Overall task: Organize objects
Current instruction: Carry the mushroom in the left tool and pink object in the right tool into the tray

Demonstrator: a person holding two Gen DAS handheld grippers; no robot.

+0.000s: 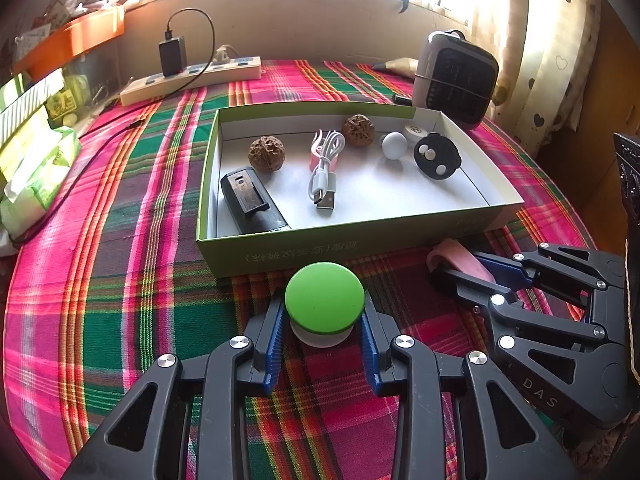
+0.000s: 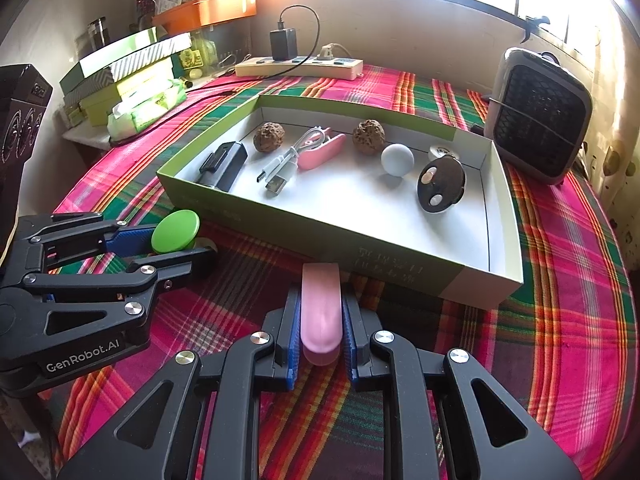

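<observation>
Inspecting from largest down, I found the open green box (image 1: 360, 246) just ahead, evidently the collecting place. My left gripper (image 1: 324, 316) clasped the green-capped jar (image 1: 325, 298); my right gripper (image 2: 321, 330) was clenched on the pink clip (image 2: 321, 312), both just short of the box.

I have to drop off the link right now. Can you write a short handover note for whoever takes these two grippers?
Left gripper: shut on the round green-topped white jar, low over the plaid tablecloth, just outside the near wall of the green-sided cardboard tray.
Right gripper: shut on the pink oblong plastic piece, also outside that wall.
Done: already in the tray are two walnuts, a white USB cable, a pink clip, a black clip-like device, a white ball and a black disc.
Left: probably place both held items in the tray.
</observation>
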